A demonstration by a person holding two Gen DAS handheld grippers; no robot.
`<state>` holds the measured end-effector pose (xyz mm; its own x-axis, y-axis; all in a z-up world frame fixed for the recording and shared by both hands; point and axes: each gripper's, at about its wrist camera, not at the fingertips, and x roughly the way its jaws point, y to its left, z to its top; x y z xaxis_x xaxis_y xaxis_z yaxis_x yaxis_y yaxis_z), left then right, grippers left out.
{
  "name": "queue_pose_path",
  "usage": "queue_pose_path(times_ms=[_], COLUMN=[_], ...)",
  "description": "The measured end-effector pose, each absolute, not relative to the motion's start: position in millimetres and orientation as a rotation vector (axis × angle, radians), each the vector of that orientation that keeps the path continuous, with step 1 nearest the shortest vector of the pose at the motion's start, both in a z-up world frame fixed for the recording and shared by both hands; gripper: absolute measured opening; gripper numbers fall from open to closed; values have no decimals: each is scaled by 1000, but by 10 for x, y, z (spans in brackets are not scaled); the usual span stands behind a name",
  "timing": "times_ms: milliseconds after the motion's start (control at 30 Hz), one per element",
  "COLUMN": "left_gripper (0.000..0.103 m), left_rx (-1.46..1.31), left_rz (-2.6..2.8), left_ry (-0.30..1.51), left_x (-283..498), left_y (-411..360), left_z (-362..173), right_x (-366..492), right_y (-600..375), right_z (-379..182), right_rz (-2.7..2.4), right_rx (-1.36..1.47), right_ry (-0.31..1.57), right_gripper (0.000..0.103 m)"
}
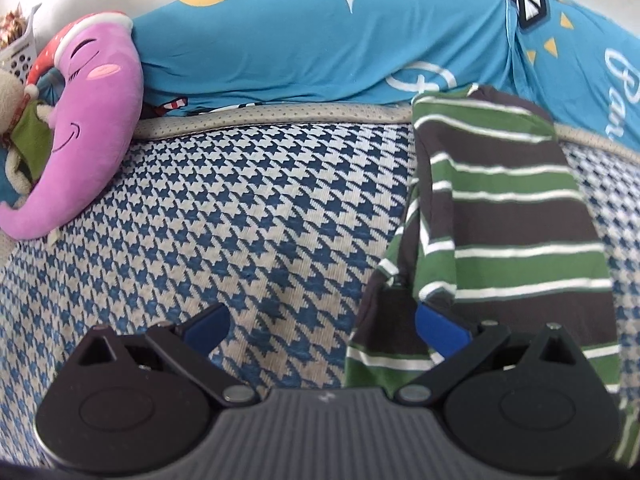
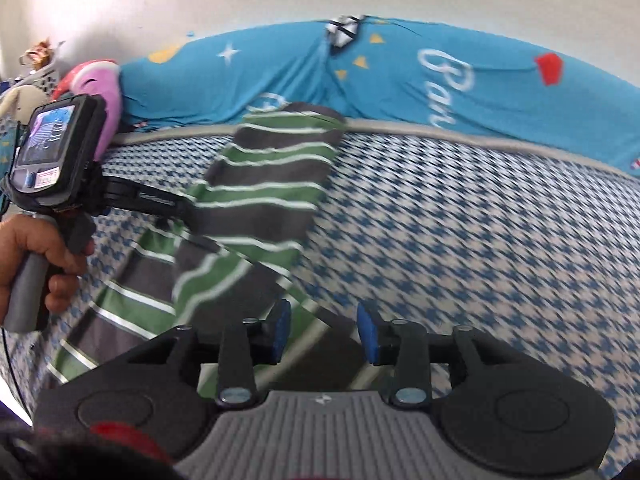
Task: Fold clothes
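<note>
A green, brown and white striped shirt (image 1: 508, 216) lies partly folded on a blue-and-white houndstooth bedcover (image 1: 248, 216), running from the lower right of the left wrist view up to the mattress edge. One side panel is doubled over the body, which suggests the fold is under way but far from finished. The left gripper (image 1: 322, 326) hovers with its jaws spread wide and empty — its right blue pad sits just over the shirt's folded edge, the left pad over bare bedcover, a stance that reads as lining up to take that edge.

In the right wrist view the right gripper (image 2: 323, 334) sits at the lower centre, jaws parted to a middling gap over the shirt's near hem, with no cloth visibly pinched between the pads. At the left edge of that frame a hand (image 2: 30, 256) grips the left tool's grey handle, its small screen facing the camera.

Along the top of both views stretches a turquoise sheet (image 1: 304, 48) printed with a white star, yellow triangles and cursive lettering — only "Bar" or "Car" can be made out. A pink plush toy (image 1: 80, 128) rests at the upper left.
</note>
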<state>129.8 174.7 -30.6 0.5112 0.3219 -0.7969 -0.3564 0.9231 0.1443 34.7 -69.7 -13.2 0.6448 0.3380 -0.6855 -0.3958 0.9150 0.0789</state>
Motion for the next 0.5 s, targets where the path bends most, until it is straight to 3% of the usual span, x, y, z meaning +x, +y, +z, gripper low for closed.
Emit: queue_pose_path(times_ms=[500], left_gripper=[103], left_rx=[-101], left_rz=[482], left_ry=[963], left_x=[1229], left_y=[2051], left_z=[-344], right_x=[401], right_y=[-988], right_z=[-500], right_rz=[374], right_rx=[-4], right_ry=[841], right_gripper=[47])
